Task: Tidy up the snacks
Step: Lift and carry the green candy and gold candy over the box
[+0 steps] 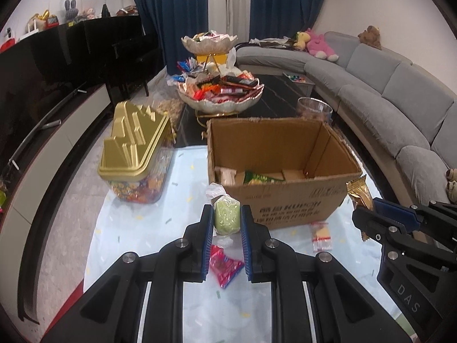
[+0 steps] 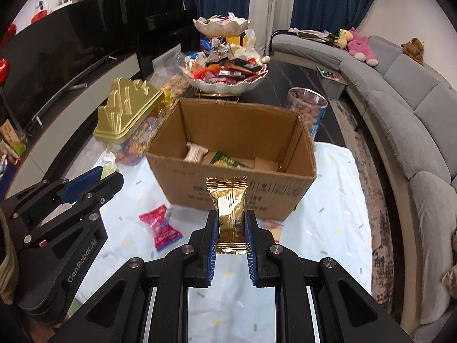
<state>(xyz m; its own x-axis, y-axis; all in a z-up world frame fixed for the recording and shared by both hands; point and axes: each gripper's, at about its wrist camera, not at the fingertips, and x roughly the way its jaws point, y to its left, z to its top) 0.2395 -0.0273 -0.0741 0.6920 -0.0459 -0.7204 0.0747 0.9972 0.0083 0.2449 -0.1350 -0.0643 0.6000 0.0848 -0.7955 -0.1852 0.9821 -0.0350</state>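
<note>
An open cardboard box (image 1: 285, 197) (image 2: 234, 188) stands on the pale cloth, with a few snack packs on its floor. My left gripper (image 1: 227, 217) (image 2: 110, 175) is shut on a green cake in clear wrap (image 1: 227, 218), held in the air just short of the box's near wall. My right gripper (image 2: 230, 220) (image 1: 368, 211) is shut on a gold foil packet (image 2: 228, 205) (image 1: 360, 193), also raised in front of the box. On the cloth lie a red candy packet (image 1: 224, 265) (image 2: 160, 228) and a small clear packet (image 1: 321, 235) (image 2: 275, 228).
A gold-lidded clear candy container (image 1: 134, 154) (image 2: 128, 120) stands left of the box. Behind it a two-tier shell-shaped snack stand (image 1: 220, 91) (image 2: 225, 71) and a clear jar (image 1: 314, 110) (image 2: 307, 108) sit on the dark table. A grey sofa (image 1: 400, 108) curves along the right.
</note>
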